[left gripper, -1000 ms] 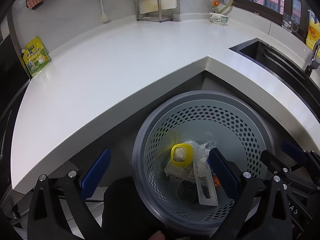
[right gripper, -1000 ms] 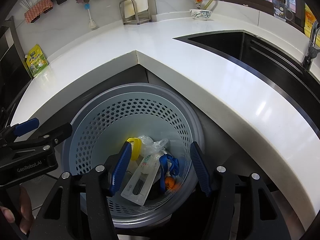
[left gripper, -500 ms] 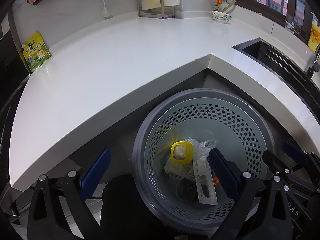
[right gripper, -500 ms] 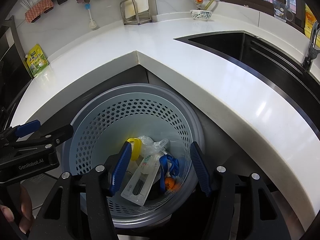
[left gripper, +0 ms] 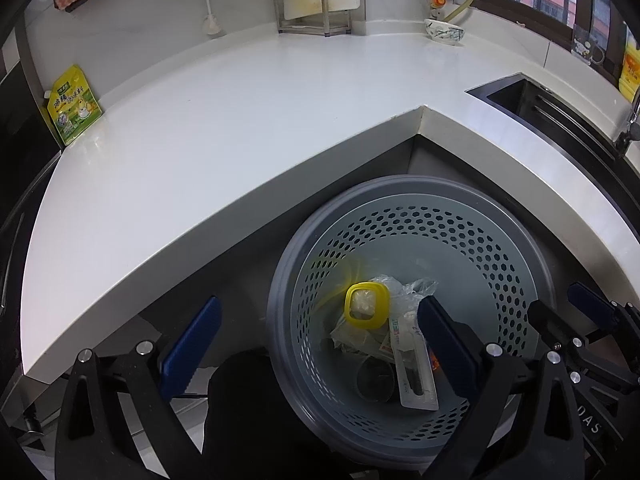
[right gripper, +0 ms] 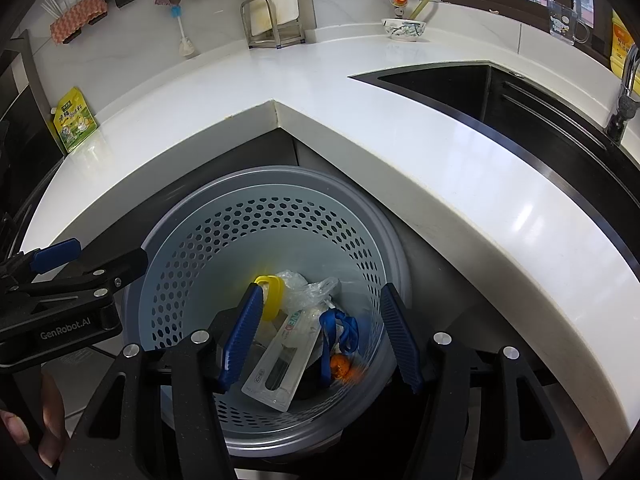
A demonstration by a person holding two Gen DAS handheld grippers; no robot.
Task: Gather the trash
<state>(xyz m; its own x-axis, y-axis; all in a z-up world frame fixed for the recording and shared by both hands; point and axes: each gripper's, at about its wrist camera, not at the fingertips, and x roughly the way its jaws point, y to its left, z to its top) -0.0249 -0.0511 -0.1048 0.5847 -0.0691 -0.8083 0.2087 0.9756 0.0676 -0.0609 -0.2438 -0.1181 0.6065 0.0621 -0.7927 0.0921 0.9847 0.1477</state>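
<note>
A grey perforated waste basket [left gripper: 472, 216] stands on the floor below the corner of the white counter; it also shows in the right wrist view [right gripper: 192, 248]. Inside lie a yellow-rimmed lid [left gripper: 366, 306], crumpled clear plastic [left gripper: 412, 290], a long clear blister pack [left gripper: 412, 364], a blue strap [right gripper: 340, 328] and an orange bit [right gripper: 342, 366]. My left gripper [left gripper: 320, 354] is open and empty above the basket's left rim. My right gripper [right gripper: 320, 340] is open and empty above the basket's inside.
The white L-shaped counter [left gripper: 224, 128] holds a yellow-green pouch [left gripper: 74, 106] at the far left, a metal rack [left gripper: 312, 8] and a small bowl [left gripper: 444, 32] at the back. A black sink [right gripper: 480, 92] with a tap [right gripper: 624, 92] lies to the right.
The left wrist view has drifted slightly, so the counter sits a little lower in frame. The trash in the basket and the right gripper have not moved.
</note>
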